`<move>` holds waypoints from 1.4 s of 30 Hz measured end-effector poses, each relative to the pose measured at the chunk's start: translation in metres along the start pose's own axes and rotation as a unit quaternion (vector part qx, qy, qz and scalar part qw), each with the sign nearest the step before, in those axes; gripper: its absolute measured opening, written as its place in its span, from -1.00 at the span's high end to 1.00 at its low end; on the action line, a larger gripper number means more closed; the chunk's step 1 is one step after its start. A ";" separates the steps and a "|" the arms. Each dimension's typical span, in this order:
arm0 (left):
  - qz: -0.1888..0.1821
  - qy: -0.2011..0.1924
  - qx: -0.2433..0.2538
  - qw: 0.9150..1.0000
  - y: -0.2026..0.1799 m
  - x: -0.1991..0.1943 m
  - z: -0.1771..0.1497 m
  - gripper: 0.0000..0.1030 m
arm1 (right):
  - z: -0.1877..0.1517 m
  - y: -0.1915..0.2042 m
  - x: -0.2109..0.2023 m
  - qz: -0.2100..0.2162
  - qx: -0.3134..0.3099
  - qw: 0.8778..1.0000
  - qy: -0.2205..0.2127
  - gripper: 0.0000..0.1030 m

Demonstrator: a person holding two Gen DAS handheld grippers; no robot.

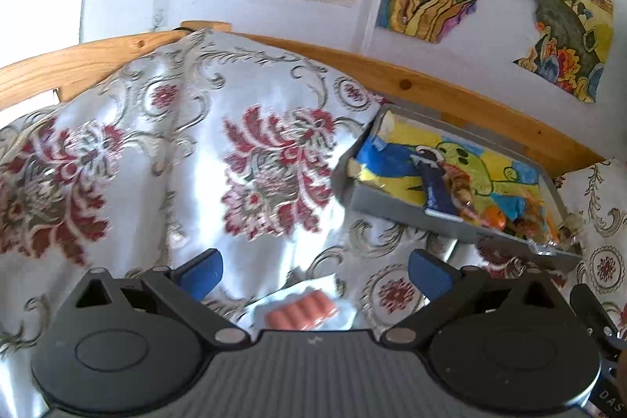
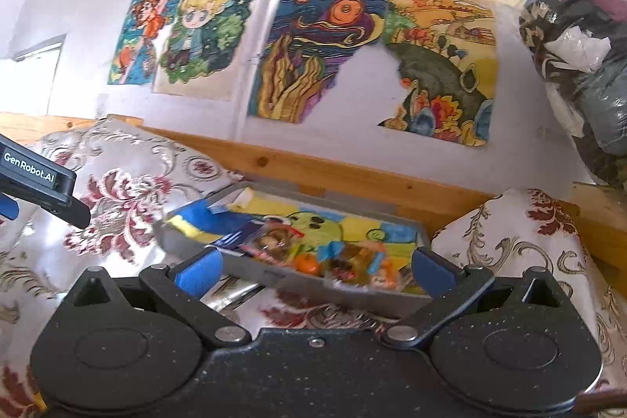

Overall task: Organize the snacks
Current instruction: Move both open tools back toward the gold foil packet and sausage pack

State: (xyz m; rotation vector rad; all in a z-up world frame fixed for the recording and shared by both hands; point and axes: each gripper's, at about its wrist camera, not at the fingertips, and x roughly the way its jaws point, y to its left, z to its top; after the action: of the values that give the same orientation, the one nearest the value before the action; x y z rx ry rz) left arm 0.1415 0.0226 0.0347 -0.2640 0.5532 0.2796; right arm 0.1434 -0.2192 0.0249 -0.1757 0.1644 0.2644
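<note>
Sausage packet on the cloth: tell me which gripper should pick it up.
Left. The sausage packet lies directly below the open left gripper, between its fingers. The right gripper, also open and empty, faces the grey tray, and its view shows no packet.

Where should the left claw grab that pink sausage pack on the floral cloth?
Grip the sausage pack across its short width, coming straight down from above: it lies flat on the cloth, directly below the open left claw.
</note>
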 end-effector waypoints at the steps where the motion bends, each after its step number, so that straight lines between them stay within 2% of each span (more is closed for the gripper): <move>1: 0.002 0.001 0.000 1.000 0.004 -0.002 -0.003 -0.99 | -0.001 0.003 -0.004 0.003 0.000 1.000 0.002 -0.99; 9: 0.019 0.010 0.032 0.999 0.030 -0.019 -0.028 -0.99 | -0.008 0.019 -0.031 0.015 0.007 1.000 0.026 -0.99; 19: 0.015 0.031 0.076 0.996 0.044 -0.030 -0.054 -0.99 | -0.022 0.033 -0.054 0.034 0.042 0.994 0.092 -0.99; 30: 0.020 0.033 0.177 0.983 0.034 -0.039 -0.076 -0.99 | -0.038 0.058 -0.062 0.074 0.048 0.983 0.161 -0.99; 42: 0.052 0.060 0.174 0.982 0.040 -0.028 -0.080 -0.99 | -0.050 0.065 -0.047 0.102 0.058 0.968 0.220 -0.99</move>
State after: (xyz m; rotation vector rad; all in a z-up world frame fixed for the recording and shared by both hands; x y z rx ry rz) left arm 0.0676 0.0290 -0.0224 0.0875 0.7242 0.2637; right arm 0.0739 -0.1784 -0.0246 -0.0990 0.6397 0.4174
